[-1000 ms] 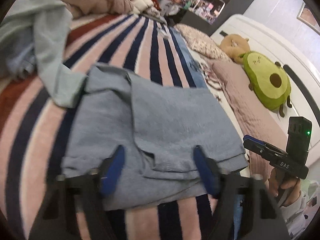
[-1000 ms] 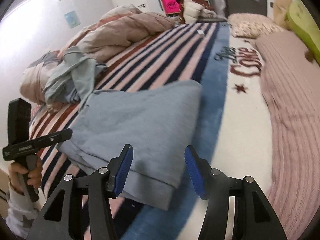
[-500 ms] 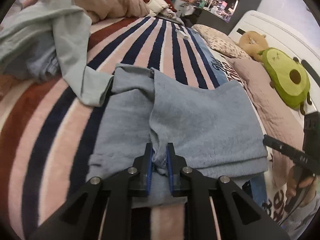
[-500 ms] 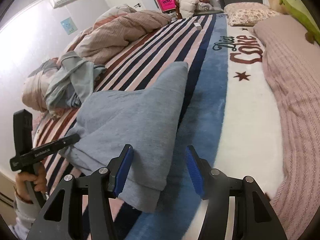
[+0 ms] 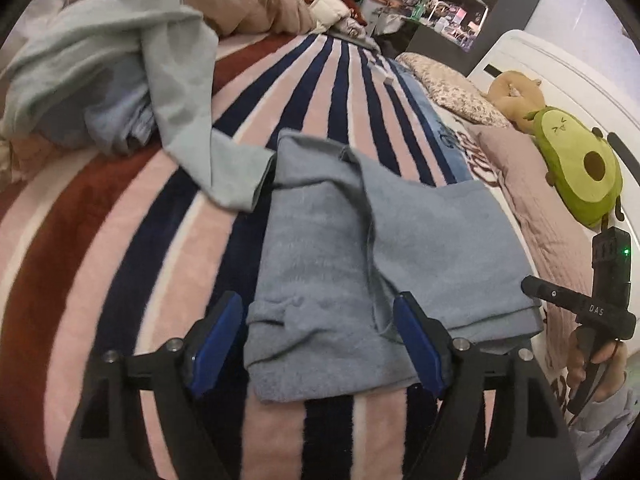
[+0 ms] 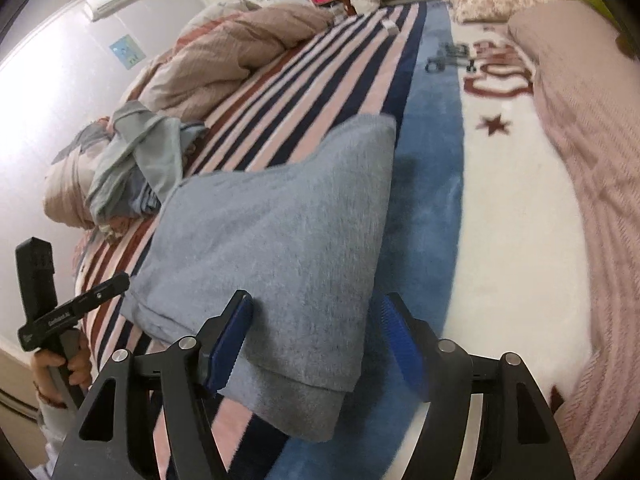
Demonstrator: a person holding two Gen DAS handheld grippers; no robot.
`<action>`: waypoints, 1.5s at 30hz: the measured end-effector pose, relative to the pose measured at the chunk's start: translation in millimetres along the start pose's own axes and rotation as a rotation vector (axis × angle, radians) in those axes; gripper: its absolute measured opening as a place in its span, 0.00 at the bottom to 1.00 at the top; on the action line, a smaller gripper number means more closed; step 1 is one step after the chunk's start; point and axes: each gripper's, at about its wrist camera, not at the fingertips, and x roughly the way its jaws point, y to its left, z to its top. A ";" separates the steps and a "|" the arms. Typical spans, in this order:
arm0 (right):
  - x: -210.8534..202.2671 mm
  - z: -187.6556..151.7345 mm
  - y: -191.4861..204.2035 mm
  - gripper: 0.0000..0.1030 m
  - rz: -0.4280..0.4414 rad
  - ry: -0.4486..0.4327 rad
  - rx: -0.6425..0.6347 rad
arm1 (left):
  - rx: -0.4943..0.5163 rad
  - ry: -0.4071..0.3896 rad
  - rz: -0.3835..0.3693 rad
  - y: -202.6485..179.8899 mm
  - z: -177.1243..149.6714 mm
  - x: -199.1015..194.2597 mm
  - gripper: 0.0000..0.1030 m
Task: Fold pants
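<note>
The blue pants (image 5: 360,264) are laid folded on the striped blanket (image 5: 120,248). Both the left gripper (image 5: 318,340) and right gripper (image 6: 316,344) are spread wide (nothing is pinched), likely so another fold can be started.

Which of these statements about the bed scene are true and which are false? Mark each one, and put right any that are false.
1. Both grippers are open. True: the left gripper and the right gripper each show a wide gap between the blue pads.
2. The grey pants hang in the air from the left gripper. False: they lie folded on the striped blanket, and neither gripper holds them.
3. An avocado plush toy lies near the white headboard. True.
4. The pile of pale green clothes lies on top of the pants. False: it lies beside them on the blanket, only one end reaching the pants' far corner.
</note>
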 end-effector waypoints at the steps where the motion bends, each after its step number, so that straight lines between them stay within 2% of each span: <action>1: 2.9 -1.0 -1.3 0.61 0.008 0.014 0.004 | 0.003 0.008 0.009 -0.2 -2.4 2.9 0.72; 6: 15.2 -8.1 -3.9 0.61 0.052 0.054 0.029 | 0.004 0.031 0.027 -1.2 -9.2 13.2 0.64; 8: 17.3 -9.5 -2.5 0.60 0.062 0.058 0.029 | 0.009 0.035 0.045 -1.5 -9.0 14.9 0.54; 10: 19.1 -11.0 0.8 0.57 0.046 0.059 0.013 | 0.016 0.037 0.044 -1.7 -9.6 14.8 0.49; 11: 19.2 -10.5 2.4 0.56 0.043 0.059 0.009 | 0.021 0.037 0.044 -2.4 -10.0 14.2 0.42; 14: 16.6 -11.0 7.4 0.41 0.044 0.045 -0.013 | 0.039 0.030 0.044 -5.0 -10.1 11.5 0.27; 16: 14.2 -10.5 13.3 0.33 0.036 0.028 -0.027 | 0.042 0.008 0.030 -7.4 -8.9 7.1 0.21; 19: 10.0 -9.6 19.5 0.26 0.028 0.011 -0.037 | 0.032 -0.046 0.008 -7.0 -4.7 -7.5 0.18; 24: 0.6 -6.6 40.5 0.22 0.055 -0.026 -0.050 | 0.007 -0.095 0.010 10.4 10.7 -33.3 0.17; 28: 4.5 -9.4 74.6 0.22 0.104 0.002 -0.086 | -0.019 -0.127 0.038 39.2 17.2 -56.5 0.17; 33: 24.2 -19.2 118.4 0.22 0.093 0.054 -0.133 | -0.052 -0.110 0.037 73.8 9.8 -70.7 0.18; 35: 28.2 -23.0 125.1 0.22 0.062 0.061 -0.151 | -0.064 -0.088 0.029 81.8 4.3 -67.5 0.25; 37: 31.7 -25.5 123.4 0.27 0.030 0.080 -0.135 | -0.068 -0.092 0.054 87.4 0.3 -65.4 0.29; 40: 32.7 -24.2 113.5 0.34 0.033 0.100 -0.095 | -0.097 -0.079 0.017 99.8 2.5 -58.4 0.51; 41: 32.4 -24.0 109.8 0.36 0.036 0.102 -0.081 | -0.104 -0.074 0.002 102.2 4.6 -55.9 0.51; 45: 32.6 -19.2 95.4 0.56 0.031 0.097 -0.021 | -0.101 -0.042 -0.041 102.4 16.8 -40.1 0.54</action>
